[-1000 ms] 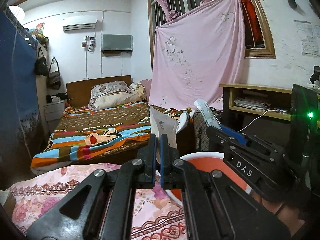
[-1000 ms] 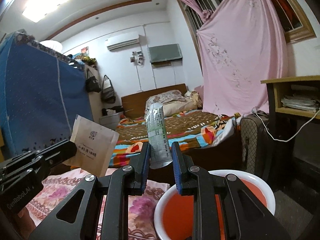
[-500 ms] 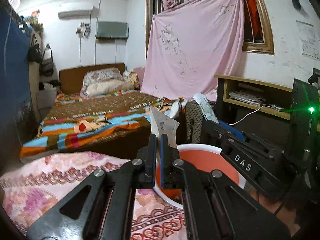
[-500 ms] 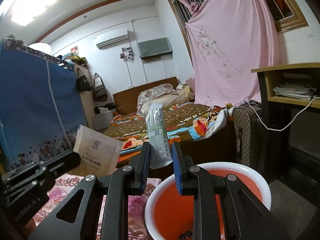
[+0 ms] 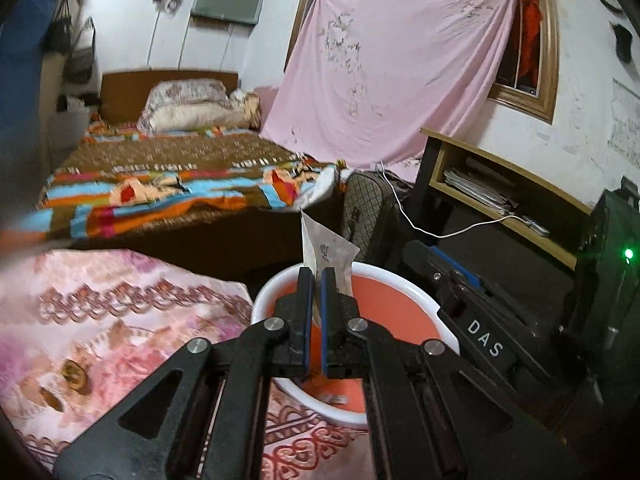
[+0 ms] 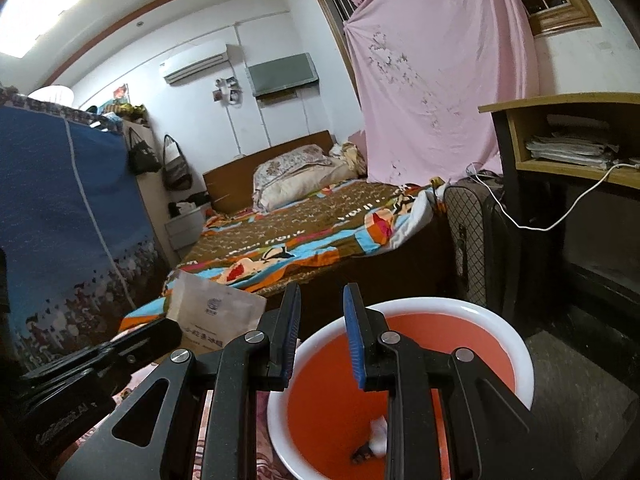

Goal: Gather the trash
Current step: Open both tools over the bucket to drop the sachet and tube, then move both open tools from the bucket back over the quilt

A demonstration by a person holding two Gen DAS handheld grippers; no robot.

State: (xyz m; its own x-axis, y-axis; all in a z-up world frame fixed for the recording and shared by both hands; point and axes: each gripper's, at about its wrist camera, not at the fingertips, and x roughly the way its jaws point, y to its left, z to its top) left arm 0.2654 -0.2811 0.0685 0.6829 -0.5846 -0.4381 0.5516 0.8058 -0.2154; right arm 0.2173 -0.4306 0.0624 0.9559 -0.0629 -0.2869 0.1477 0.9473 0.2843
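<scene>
A round bin with a white rim and orange inside stands beside the pink patterned cover. It also shows in the right wrist view, with small scraps of trash at its bottom. My left gripper is shut on a beige paper pouch and holds it over the bin's near rim. The pouch also shows in the right wrist view. My right gripper is open and empty above the bin.
A bed with a striped brown blanket lies beyond the bin. A dark checked suitcase and a wooden shelf with papers stand to the right. A blue cloth wardrobe stands on the left.
My right gripper has opened and the silver wrapper it held is gone from its jaws. Both grippers have tilted down and moved over the bin. The left still grips the pouch.
</scene>
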